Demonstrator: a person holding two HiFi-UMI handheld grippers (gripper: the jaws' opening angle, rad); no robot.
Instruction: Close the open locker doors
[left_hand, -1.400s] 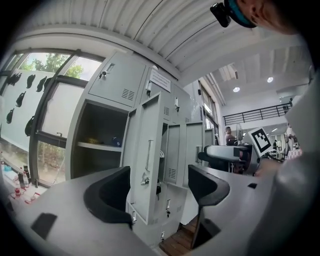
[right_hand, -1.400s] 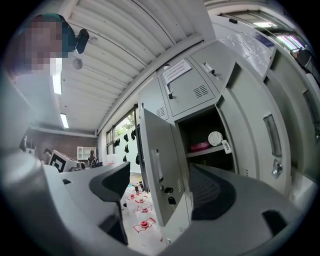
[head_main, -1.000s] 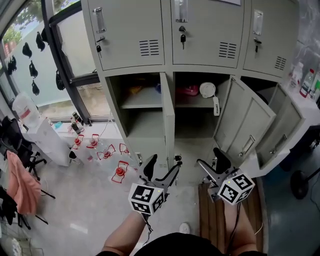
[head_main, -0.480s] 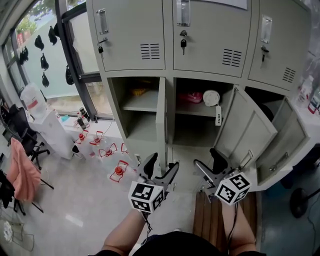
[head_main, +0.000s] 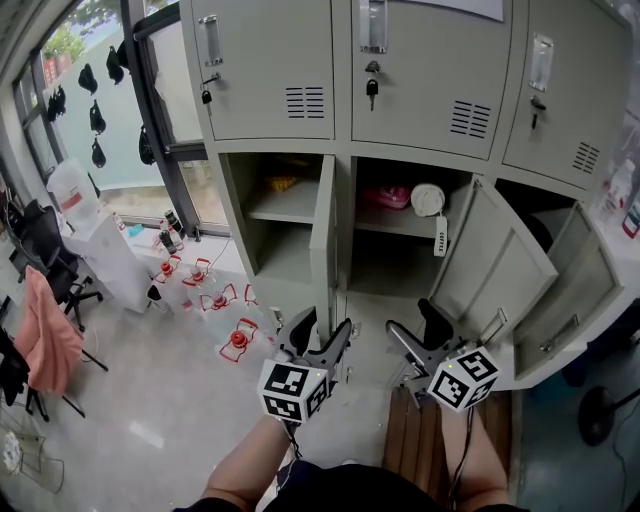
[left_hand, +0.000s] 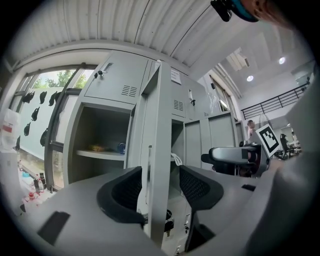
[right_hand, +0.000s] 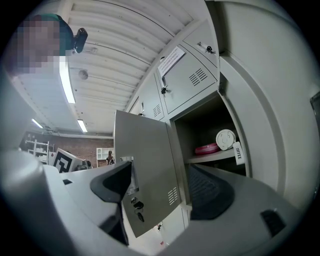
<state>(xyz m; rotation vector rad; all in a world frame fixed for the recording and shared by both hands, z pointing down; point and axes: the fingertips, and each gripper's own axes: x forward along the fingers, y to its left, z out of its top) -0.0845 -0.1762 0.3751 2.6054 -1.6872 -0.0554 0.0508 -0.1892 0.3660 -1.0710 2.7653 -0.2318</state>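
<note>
Lockers (head_main: 420, 70), three lower-row doors open. Left gripper (head_main: 322, 330) partly open, jaws just closing around left door (head_main: 322, 230) edge, not yet gripping. Right gripper (head_main: 412, 322) wide open, empty, before middle door (head_main: 490, 260).

Left hand-held gripper (left_hand: 159, 187) jaws narrower than before, locker door (left_hand: 159, 120) edge between.

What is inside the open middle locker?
On its shelf: a pink item and a round white object, with a tag hanging off. Below it, only shadowed walls show.
</note>
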